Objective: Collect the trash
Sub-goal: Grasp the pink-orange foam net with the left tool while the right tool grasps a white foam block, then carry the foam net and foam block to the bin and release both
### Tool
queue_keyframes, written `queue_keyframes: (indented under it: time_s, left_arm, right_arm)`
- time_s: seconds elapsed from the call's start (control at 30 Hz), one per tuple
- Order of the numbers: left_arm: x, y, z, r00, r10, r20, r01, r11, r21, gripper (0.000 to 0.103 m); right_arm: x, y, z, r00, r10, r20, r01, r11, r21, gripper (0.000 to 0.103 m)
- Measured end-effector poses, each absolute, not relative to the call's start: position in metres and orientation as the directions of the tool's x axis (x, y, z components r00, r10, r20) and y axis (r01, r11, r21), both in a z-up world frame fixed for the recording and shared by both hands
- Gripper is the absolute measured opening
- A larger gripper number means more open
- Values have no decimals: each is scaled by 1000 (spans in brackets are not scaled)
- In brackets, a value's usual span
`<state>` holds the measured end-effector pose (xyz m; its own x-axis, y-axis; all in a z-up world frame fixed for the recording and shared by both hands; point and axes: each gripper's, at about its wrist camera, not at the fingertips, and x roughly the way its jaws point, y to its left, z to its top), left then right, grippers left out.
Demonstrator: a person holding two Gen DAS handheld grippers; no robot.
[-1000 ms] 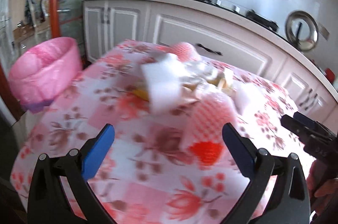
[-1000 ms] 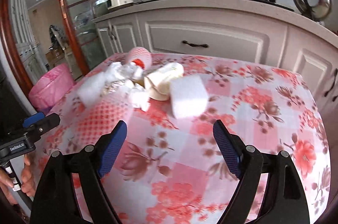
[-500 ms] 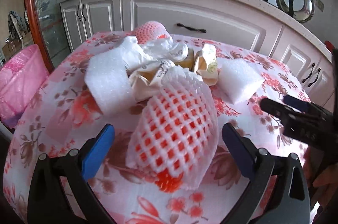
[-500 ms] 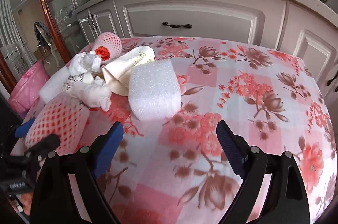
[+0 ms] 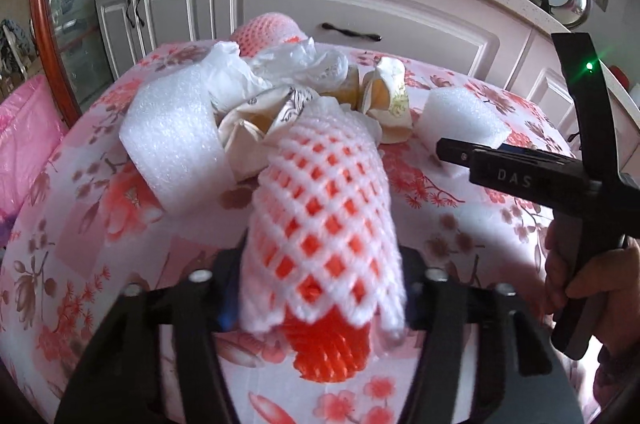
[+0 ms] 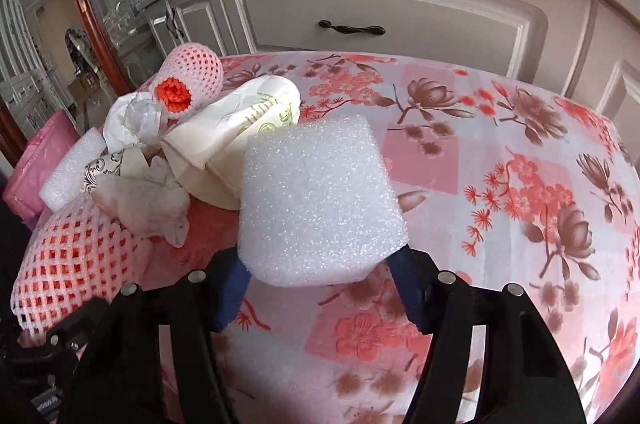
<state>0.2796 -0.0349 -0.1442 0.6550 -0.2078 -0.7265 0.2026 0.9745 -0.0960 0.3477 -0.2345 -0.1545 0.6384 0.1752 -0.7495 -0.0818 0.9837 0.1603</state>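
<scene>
The foam net sleeve (image 5: 324, 224) is clamped in the left claw (image 5: 320, 288) above the table (image 5: 80, 244) — the white foam block (image 6: 316, 200) seemingly gripped by the right claw (image 6: 320, 288), its pads half hidden.

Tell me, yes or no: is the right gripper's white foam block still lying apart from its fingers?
No. In the right wrist view the white foam block sits between the right gripper fingers, which press against its lower corners.

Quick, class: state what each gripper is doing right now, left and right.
Left gripper: shut on the foam net.
Right gripper: shut on the foam block.
</scene>
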Motion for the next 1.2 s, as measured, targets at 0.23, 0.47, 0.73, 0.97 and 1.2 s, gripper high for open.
queue_keyframes:
  time_s: [0.23,0.47,0.73,0.97,1.2]
  left_arm:
    - [268,-30,-132,677,-222,-702,215,971,-100,26]
    - [242,-25,-111,713,-231,-662,217,970,-105,24]
    - [198,-9,-90,757,-223,-615,200,974,-107,24]
    - [165,19,-75,797,-189,-574,160,982,-100,24]
    - [152,64,-61,821,-131,-555,93,991,-95,24]
  right_arm:
    - [309,-236,-139,668,179,-723,-93,983,158,60]
    - [254,-225,-120,692,175,-700,-123,985,124,60]
    - [200,-212,-94,730,183,-659,-154,983,103,61]
    - [178,-178,-71,750,220,-624,-218,973,81,61]
    - [181,-128,-57,743,290,-603,-307,949,79,61]
